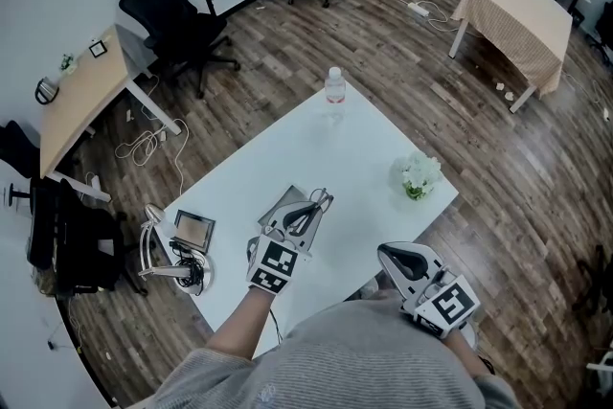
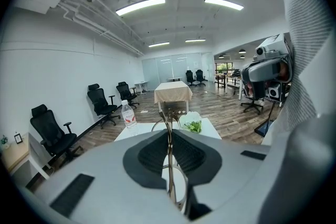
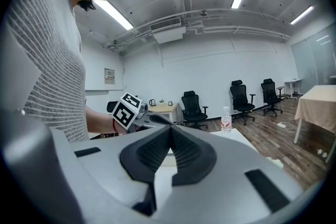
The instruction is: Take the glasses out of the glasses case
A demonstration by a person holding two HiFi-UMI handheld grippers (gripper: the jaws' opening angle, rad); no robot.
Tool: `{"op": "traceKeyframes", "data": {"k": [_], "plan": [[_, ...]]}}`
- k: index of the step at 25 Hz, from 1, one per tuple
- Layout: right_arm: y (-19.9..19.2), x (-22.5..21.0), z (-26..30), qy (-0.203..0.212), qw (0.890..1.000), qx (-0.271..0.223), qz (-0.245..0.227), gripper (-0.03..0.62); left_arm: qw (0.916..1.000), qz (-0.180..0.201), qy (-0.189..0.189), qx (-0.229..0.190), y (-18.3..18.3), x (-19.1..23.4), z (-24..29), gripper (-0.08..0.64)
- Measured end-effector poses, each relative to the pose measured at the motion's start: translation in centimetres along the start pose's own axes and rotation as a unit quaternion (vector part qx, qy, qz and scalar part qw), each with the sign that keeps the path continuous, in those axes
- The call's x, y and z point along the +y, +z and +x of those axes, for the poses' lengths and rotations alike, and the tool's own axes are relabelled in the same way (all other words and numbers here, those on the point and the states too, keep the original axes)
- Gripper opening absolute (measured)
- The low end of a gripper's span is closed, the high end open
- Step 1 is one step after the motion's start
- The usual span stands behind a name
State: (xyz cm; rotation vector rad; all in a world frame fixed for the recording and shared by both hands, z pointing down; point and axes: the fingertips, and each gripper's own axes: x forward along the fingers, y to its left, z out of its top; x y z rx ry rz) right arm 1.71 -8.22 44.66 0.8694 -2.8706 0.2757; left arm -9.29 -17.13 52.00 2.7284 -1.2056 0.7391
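Where the table [image 1: 374, 148] ends on our left: we see a small screen [image 1: 193, 230] and cables lying on the wood floor.
Left gripper [image 1: 295, 230]: we hold it over the near part of the white table, clenched on the glasses [image 1: 312, 208]. In its own view the pads [image 2: 152, 155] press the thin frame from both sides.
Case [image 1: 283, 204]: grey, on the table, right beneath that gripper's tips as we look down from the head view.
Glasses: they reach out past the tips, above the case's right edge. We cannot tell whether they touch it.
Bottle [image 1: 333, 86]: upright at the table's far end, well apart from the case.
Right gripper [image 1: 391, 256]: we hold it at the table's near right edge, jaws pressed together on nothing.
Flowers [image 1: 420, 175]: near the table's right edge, beyond the right gripper.
Cloth table [image 1: 512, 19]: far right, across the floor.
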Motion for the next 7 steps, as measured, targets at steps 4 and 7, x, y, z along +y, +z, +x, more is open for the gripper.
{"op": "traceKeyframes", "data": {"k": [4, 7], "plan": [[-0.14, 0.07, -0.10, -0.001, 1.000, -0.001, 0.000, 0.014, 1.0000, 0.000, 0.000, -0.001, -0.02, -0.09, -0.09, 0.029], [-0.23, 0.15, -0.11, -0.001, 1.000, 0.001, -0.001, 0.014, 1.0000, 0.000, 0.000, -0.004, 0.10, -0.21, -0.24, 0.029]]}}
